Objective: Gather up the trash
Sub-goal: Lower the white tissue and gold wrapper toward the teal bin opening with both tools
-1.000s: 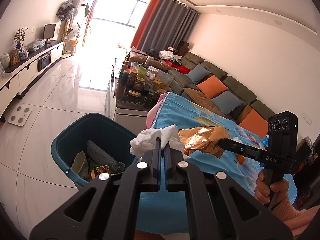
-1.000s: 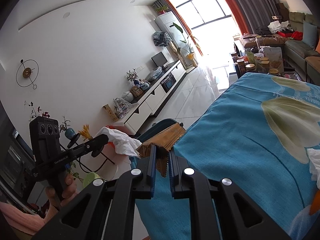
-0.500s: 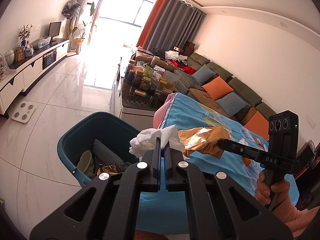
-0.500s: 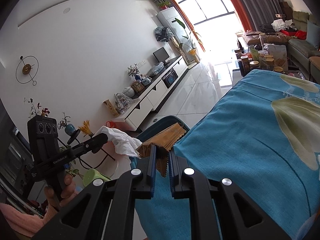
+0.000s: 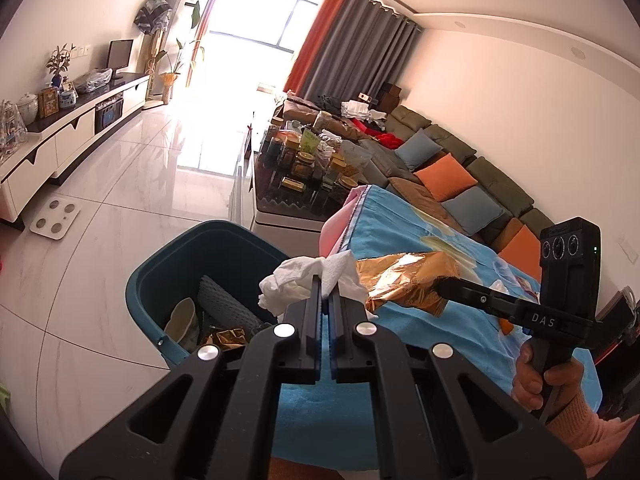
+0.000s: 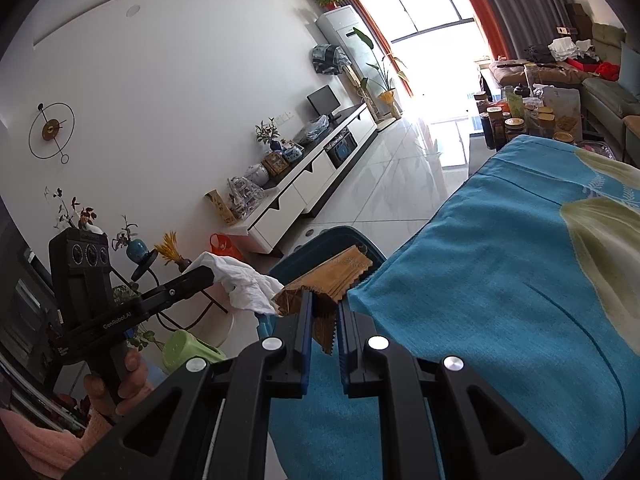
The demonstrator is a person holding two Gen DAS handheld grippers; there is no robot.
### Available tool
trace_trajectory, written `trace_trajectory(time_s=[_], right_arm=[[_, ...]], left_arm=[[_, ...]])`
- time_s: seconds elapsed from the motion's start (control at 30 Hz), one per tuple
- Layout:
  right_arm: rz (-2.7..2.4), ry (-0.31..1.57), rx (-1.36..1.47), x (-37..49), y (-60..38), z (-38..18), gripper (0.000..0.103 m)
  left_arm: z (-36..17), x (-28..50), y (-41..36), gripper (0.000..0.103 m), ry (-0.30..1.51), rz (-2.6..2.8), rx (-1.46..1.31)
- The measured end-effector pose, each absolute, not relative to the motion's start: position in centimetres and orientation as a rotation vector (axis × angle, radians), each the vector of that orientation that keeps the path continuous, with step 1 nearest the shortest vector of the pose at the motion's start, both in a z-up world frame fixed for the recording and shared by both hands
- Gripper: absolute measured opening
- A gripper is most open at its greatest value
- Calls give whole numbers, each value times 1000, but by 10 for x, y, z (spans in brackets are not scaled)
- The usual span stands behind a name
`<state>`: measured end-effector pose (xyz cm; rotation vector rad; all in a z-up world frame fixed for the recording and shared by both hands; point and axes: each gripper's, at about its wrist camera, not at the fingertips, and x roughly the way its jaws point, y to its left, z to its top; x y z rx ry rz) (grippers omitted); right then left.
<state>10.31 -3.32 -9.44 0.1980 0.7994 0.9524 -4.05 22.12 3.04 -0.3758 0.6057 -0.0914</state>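
My left gripper (image 5: 329,280) is shut on a crumpled white tissue (image 5: 298,280), held at the near rim of the teal trash bin (image 5: 160,276). It also shows in the right wrist view (image 6: 210,274), with the tissue (image 6: 248,284). My right gripper (image 6: 325,298) is shut on a gold-brown foil wrapper (image 6: 332,280), held by the table edge over the bin (image 6: 320,244). In the left wrist view that gripper (image 5: 438,282) holds the wrapper (image 5: 400,280) just right of the tissue. The bin holds several pieces of trash (image 5: 224,336).
A table with a blue floral cloth (image 5: 400,236) (image 6: 500,300) stands beside the bin. A coffee table with several jars (image 5: 308,164) is beyond it, a sofa with cushions (image 5: 460,176) to the right. A white TV cabinet (image 5: 72,128) lines the left wall. A scale (image 5: 54,218) lies on the tiled floor.
Both grippers have moved forward, toward the bin, each still holding its piece of trash. The bin now looks closer and more central in both views.
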Motion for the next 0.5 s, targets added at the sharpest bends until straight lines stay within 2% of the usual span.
trace_trajectory(time_s=[0.5], right_arm=[[958, 812, 176, 106, -22, -94, 10]], left_arm=[[22, -36, 224, 3, 618, -60, -378]])
